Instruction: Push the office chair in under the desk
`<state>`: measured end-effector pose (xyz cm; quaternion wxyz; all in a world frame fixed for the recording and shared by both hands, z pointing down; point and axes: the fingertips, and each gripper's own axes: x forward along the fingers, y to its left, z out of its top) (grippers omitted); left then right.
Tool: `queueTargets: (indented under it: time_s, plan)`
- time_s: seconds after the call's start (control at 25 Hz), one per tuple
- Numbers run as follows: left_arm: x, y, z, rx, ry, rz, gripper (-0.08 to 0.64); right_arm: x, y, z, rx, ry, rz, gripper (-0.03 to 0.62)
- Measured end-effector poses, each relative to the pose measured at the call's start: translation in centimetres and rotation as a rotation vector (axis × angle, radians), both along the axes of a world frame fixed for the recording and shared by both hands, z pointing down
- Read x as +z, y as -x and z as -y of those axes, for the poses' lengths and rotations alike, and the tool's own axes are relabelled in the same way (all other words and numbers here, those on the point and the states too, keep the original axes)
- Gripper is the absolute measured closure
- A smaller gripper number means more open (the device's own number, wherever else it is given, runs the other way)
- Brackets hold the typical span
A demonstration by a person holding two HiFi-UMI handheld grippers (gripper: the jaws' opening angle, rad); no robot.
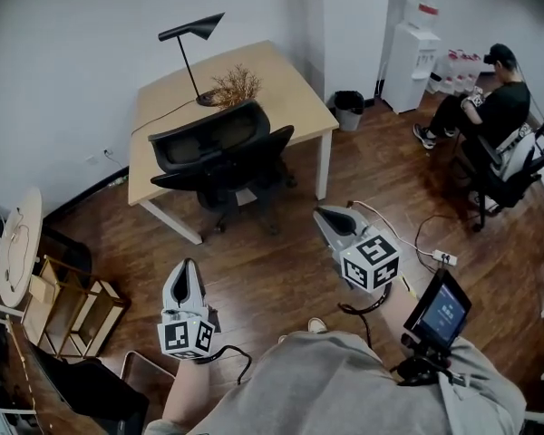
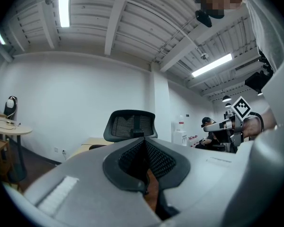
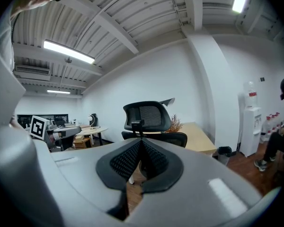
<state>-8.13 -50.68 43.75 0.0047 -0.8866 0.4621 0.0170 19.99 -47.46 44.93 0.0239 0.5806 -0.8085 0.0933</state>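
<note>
**Operator:** What stands between me and the office chair (image 1: 219, 157)?

**Inspector:** Clear passage. The floor (image 1: 272, 261) ahead of you lies bare up to its backrest. Note a power strip (image 1: 444, 258) on the floor at your right and a wooden rack (image 1: 77, 302) at your left. Legs of the desk (image 1: 290, 89) flank the chair at the front edge.

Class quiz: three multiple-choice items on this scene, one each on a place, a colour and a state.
1. The lamp stands on: A the floor; B the desk; C a shelf.
2. The office chair is: A black; B white; C red.
3. The left gripper and right gripper are: A wide open; B clamped on the chair; C shut, empty.
1 B: its base rests on the desktop. 2 A: back and seat are black. 3 C: pads meet, nothing between.
</note>
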Motion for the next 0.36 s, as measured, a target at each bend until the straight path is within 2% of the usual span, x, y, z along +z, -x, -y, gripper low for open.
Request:
queueTargets:
  time_s: [0.36]
  plan:
    - [0.52,-0.06,-0.93,0.007,0.025,0.008,0.558,0.12,-0.14,-0.69,0.005,0.004,-0.013,0.586]
